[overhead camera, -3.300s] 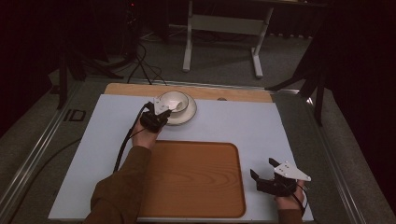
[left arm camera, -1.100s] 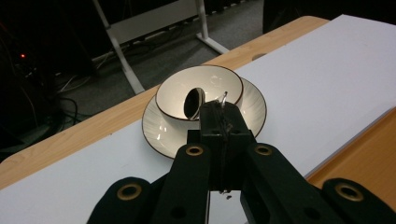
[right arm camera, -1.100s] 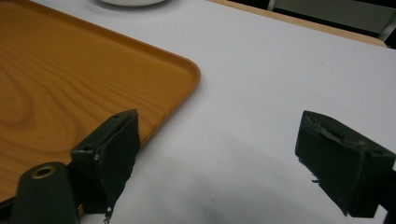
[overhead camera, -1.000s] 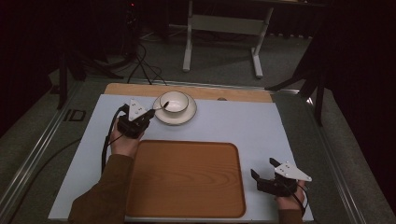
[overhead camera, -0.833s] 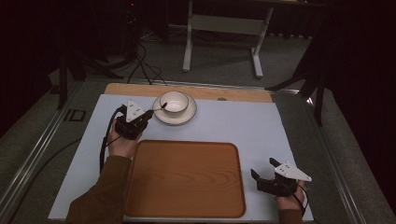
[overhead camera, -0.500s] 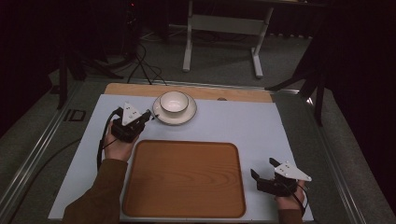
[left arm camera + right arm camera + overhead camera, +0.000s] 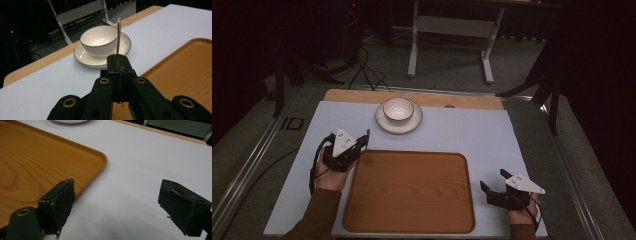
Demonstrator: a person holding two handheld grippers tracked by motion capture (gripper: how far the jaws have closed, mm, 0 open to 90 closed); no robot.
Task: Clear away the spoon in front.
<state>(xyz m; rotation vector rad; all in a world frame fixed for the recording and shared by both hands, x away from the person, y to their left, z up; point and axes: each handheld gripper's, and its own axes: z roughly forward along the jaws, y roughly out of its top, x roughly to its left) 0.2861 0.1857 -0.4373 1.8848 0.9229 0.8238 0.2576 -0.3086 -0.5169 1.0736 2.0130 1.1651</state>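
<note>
- The left gripper [image 7: 363,140] sat at the tray's near-left corner, its jaws pinched together on a thin metal utensil handle [image 7: 118,37] that stood straight up between them. I could not tell whether it was a spoon or a fork, since just the slim edge showed.
- The person's left hand [image 7: 329,176] gripped it from behind, a brown sleeve [image 7: 314,215] running back toward the table's near edge.
- Just beside that gripper lay the wooden tray [image 7: 409,192], bare, in the near middle of the white mat [image 7: 472,132].
- Beyond the tray's far edge stood a cream bowl [image 7: 398,108] on a matching saucer [image 7: 384,122], apart from the tray and close to the mat's far edge.
- The right gripper [image 7: 492,187] rested on the mat just off the tray's right side, near the front, jaws spread wide with nothing between them.
- In the right gripper view, the tray's rounded corner [image 7: 101,157] lay beside one jaw, with plain mat between the two jaws.
- Behind the table, a white stand [image 7: 452,30] and loose cables [image 7: 362,70] lay on the grey floor.
</note>
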